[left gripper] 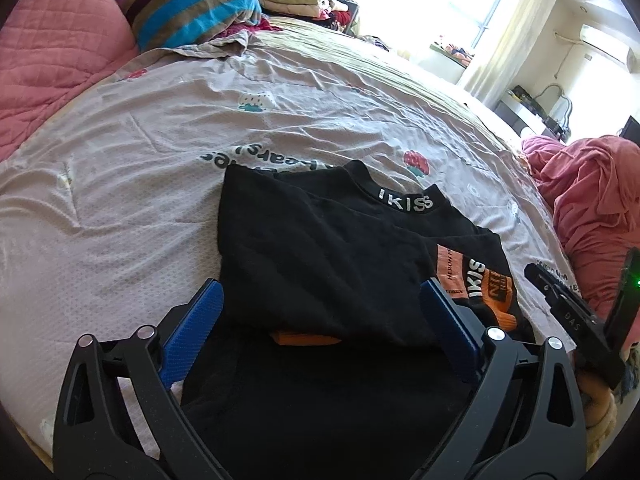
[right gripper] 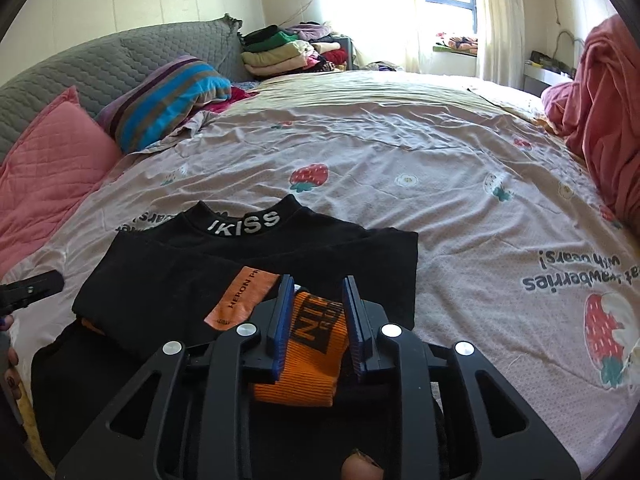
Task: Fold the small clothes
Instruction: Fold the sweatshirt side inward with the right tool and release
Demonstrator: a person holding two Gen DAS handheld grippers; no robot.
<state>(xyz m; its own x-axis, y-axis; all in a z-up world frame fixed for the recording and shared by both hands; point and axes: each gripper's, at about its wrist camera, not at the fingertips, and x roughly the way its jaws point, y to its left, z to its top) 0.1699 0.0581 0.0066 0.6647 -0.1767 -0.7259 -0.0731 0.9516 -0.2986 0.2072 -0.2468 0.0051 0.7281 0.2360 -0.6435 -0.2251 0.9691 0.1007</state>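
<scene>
Black top (left gripper: 320, 256) with a white-lettered collar (right gripper: 244, 224), lying near the front edge of the bed (left gripper: 160, 128) on the strawberry-print sheet (right gripper: 460, 208), collar end away from the cameras. Sides already turned inward, giving a narrow stacked shape; layers soft and slightly uneven, an upper fold edge running across below the collar. Orange ribbed cuff (right gripper: 308, 360) with black lettering sitting on top at the near right, an orange label strip (right gripper: 240, 296) beside it.

Right gripper (right gripper: 318, 320): blue fingers (right gripper: 282, 312) a little apart, straddling the orange cuff, not visibly pressing on it. Left gripper (left gripper: 320, 316): fingers wide apart over the near left part of the top, nothing clamped.

Likely risk: with the cuff loose between the right fingers, a lift or drag could snag it and pull the sleeve back out of the stack. Also possible: pinching only the top layer on the next fold, leaving lower layers to slide and skew on the wrinkled sheet.

Further out: pink quilted pillow (right gripper: 52, 168), striped pillow (right gripper: 168, 96), folded clothes pile (right gripper: 280, 52), pink blanket (right gripper: 608, 120).
</scene>
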